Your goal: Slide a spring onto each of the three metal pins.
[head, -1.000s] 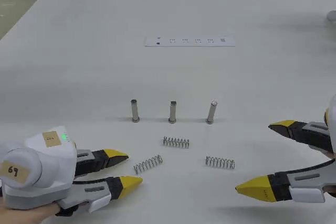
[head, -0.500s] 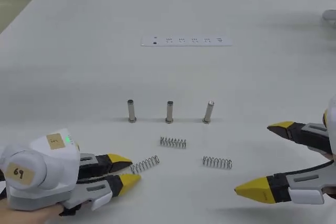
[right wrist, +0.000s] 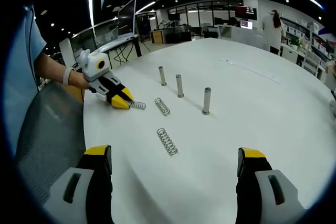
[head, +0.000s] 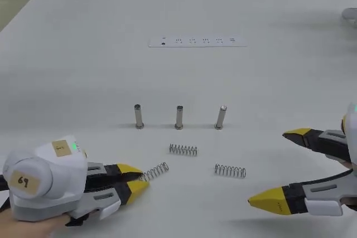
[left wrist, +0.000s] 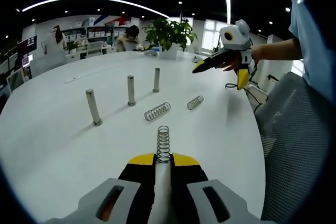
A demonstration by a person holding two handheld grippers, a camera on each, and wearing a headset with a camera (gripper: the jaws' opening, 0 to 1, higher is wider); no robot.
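The left gripper (head: 136, 176) is pinching one end of a spring (head: 155, 171), front-left of the middle pin (head: 179, 117); the right gripper (head: 273, 166) is waiting wide open, front-right of it; I am advising to turn the free end downward and line it up over a pin top.

I note bright, even overhead light on the white table (head: 83, 54), faint soft shadows beside the pins (head: 179, 117), sharp focus centrally, and heavy fisheye bending toward the edges of both gripper views.
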